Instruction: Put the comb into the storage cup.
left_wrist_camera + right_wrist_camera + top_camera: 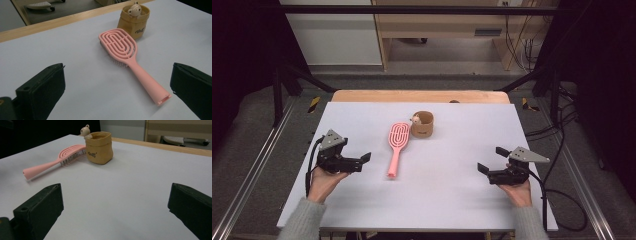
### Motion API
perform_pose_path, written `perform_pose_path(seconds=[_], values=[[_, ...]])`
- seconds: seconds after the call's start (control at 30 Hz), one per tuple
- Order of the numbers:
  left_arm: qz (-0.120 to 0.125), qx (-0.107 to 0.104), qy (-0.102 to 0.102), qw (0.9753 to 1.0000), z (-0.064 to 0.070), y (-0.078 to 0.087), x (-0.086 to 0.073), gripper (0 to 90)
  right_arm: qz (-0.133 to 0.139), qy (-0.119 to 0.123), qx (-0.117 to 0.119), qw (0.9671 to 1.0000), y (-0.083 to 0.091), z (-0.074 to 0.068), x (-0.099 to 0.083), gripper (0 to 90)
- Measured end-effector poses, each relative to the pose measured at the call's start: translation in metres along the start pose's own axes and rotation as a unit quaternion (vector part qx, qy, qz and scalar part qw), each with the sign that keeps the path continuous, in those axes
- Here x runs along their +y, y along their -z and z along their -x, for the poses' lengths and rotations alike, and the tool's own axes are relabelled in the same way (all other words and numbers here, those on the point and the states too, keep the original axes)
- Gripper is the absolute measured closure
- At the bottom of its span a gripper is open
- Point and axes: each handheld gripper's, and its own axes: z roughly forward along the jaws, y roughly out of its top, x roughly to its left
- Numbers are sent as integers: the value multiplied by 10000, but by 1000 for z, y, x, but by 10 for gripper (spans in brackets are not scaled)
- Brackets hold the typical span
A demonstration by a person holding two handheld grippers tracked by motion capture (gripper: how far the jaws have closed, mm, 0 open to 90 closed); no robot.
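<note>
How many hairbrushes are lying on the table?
1. The pink hairbrush lies mid-table beside the tan pouch, nearer the left hand-held gripper. Nothing suggests another one hidden.

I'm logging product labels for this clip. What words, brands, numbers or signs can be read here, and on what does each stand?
Dark printed word on the side of the tan pouch: too small and blurred to read in both gripper views.
Pink hairbrush: no text visible.
Left gripper and right gripper: no readable marks.
</note>
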Motion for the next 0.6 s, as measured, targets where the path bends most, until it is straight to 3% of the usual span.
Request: perform_pose_path(seconds=[0.6], values=[[-332, -17, -137, 9994, 12, -22, 17, 0, -15, 6, -2, 10000, 0, 0, 0, 5]])
